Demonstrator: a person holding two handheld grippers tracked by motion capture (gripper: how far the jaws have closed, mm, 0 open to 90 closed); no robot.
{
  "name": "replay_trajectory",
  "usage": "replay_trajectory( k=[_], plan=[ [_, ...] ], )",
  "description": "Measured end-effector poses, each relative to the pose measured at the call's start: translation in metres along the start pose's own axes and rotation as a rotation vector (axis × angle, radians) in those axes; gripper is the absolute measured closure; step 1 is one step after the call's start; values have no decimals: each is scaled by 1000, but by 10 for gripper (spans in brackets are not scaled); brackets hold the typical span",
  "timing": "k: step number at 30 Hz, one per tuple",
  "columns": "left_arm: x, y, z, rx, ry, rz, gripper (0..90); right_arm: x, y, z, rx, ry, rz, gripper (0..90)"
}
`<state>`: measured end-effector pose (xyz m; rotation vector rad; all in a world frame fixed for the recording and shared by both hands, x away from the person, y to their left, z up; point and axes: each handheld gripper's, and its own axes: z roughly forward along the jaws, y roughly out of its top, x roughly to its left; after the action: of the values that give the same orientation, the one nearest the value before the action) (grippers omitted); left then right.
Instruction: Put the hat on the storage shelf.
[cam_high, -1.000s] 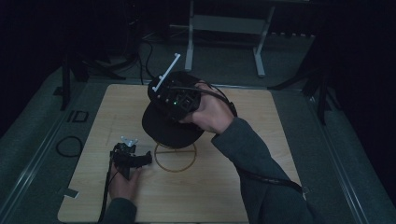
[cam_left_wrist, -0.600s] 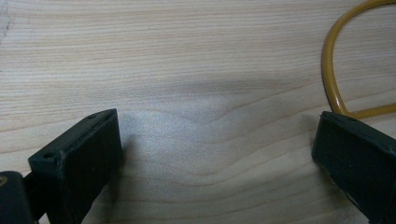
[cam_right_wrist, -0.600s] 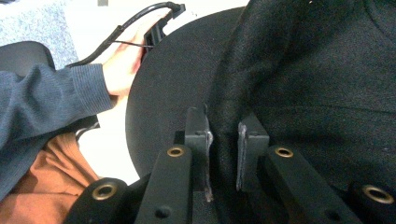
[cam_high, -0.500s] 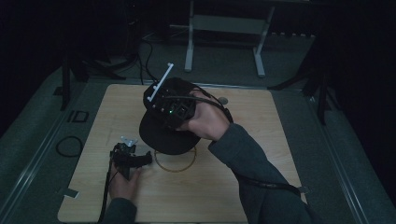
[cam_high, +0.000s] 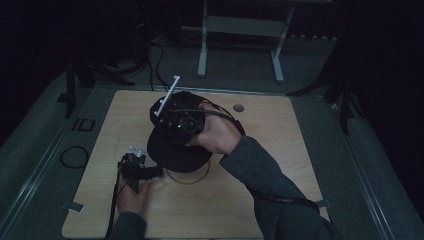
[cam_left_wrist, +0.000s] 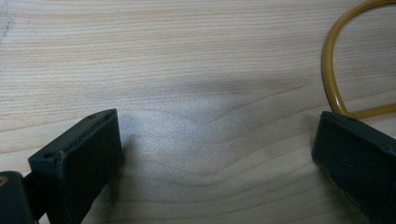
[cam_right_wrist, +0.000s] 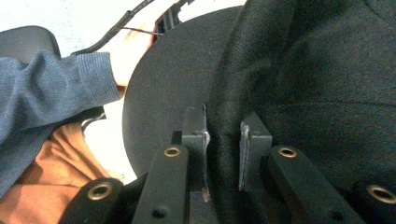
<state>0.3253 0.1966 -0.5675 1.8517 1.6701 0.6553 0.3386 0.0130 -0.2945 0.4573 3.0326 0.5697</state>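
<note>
Black cloth marks the cap (cam_high: 176, 152), which hangs over the middle of the wooden table (cam_high: 280, 145), its brim toward the person's side and its crown lifted. The right gripper (cam_high: 172, 131) holds it from above: in the right gripper view the two jaws are clenched on a raised fold of the cap's (cam_right_wrist: 299, 79) fabric where brim meets crown, the cloth pinched tight between them (cam_right_wrist: 223, 156). The right hand (cam_high: 216, 135) wraps the gripper's body, with a grey sleeve (cam_high: 270, 185) running back toward the near edge of the table.

Under the near edge of the cap, a thin yellow ring (cam_high: 188, 178) lies flat on the table, partly covered by the brim. Just left of the cap, the left gripper (cam_high: 134, 166) sits low on the table, held by the left hand (cam_high: 131, 194). In the left gripper view its jaws stand wide apart over bare wood, grasping nothing (cam_left_wrist: 215, 154), and the ring (cam_left_wrist: 329, 84) curves past the jaw nearest the cap, close to that jaw.
</note>
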Motion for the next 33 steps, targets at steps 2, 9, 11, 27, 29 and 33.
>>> replay_trajectory(
  k=[2,9,11,27,29,33],
  plan=[
    [0,0,0,0,0,0,12,-1,0,2,1,8,5,768],
    [0,0,0,1,-1,0,12,0,1,5,20,7,-5,776],
    [0,0,0,1,-1,0,12,1,1,6,27,3,-11,775],
    [0,0,0,1,0,0,12,-3,0,17,49,47,-10,650],
    [0,0,0,-1,1,-1,12,-5,-1,18,42,57,-4,639],
    [0,0,0,-3,1,-5,12,-7,-2,17,35,73,3,606]
  ],
)
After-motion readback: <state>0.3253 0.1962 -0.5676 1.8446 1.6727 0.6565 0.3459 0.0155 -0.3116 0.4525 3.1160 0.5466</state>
